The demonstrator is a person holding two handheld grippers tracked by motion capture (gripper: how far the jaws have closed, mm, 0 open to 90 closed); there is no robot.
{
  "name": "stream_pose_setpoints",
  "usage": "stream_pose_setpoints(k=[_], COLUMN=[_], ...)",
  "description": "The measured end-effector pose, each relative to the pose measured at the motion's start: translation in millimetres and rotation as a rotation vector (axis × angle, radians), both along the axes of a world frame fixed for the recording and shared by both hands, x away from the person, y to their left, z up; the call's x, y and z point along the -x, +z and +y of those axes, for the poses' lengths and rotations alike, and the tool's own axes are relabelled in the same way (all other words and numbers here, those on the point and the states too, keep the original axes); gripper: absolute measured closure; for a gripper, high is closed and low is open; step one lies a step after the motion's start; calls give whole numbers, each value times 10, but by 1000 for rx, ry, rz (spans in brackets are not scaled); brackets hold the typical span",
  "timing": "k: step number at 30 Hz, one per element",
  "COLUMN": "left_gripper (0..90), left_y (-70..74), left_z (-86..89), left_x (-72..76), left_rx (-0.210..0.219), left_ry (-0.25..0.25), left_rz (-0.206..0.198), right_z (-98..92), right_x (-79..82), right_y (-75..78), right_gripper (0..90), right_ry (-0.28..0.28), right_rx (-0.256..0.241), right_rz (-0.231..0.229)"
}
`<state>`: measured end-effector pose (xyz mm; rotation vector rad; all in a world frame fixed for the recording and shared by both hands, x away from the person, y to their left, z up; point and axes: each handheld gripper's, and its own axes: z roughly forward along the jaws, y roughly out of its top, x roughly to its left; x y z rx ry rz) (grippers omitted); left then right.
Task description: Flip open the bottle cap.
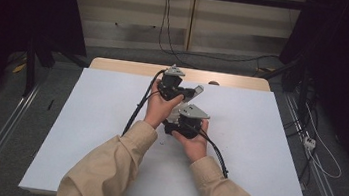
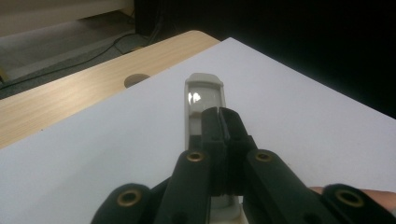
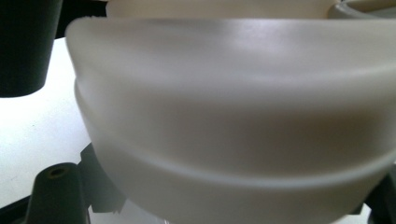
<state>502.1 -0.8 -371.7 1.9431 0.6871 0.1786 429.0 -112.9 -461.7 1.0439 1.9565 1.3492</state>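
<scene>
- We hold a pale grey plastic piece in the left gripper, whose jaws are pinched together on one end, so the rounded end with its clear glossy window juts out past the tips.
- In the high view that piece hangs in the air above the white table mat, toward the mat's far edge and near its middle.
- The right gripper sits just nearer us than the piece; from its own camera a broad, blurred, pale curved surface looms very close, and we cannot tell whether its jaws are shut or what that surface is.
- We judge the piece light and stiff, with smooth, rather slippery plastic; the clear window looks the part most likely to scratch or crack.
- We would grip the flat opaque sides, away from the window.
- Around the piece the mat is bare on all sides, giving plenty of room; the wooden table edge lies just beyond it.
</scene>
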Motion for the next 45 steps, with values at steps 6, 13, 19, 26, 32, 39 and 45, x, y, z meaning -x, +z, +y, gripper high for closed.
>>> stream_pose_setpoints(k=[6,13,19,26,32,39,45], left_gripper=[710,390,233,125,92,83,81], left_y=[36,159,229,115,-78,-297,-387], left_z=[85,232,449,892,1303,1657,1848], left_x=[62,174,388,634,845,1000,1094], left_rx=[12,48,32,47,61,76,86], left_ry=[12,-1,-1,13,23,40,54], left_rz=[2,-2,-43,-30,-13,-7,-13], right_z=[-8,-67,-156,-348,-540,-740,-898], right_x=[11,62,183,339,545,764,890], right_y=[8,74,145,187,214,227,195], right_gripper=[76,36,43,34,35,39,44], right_ry=[-5,6,58,51,58,83,79], right_rx=[1,-9,-44,-32,-33,-34,-25], right_rz=[5,43,65,73,74,55,59])
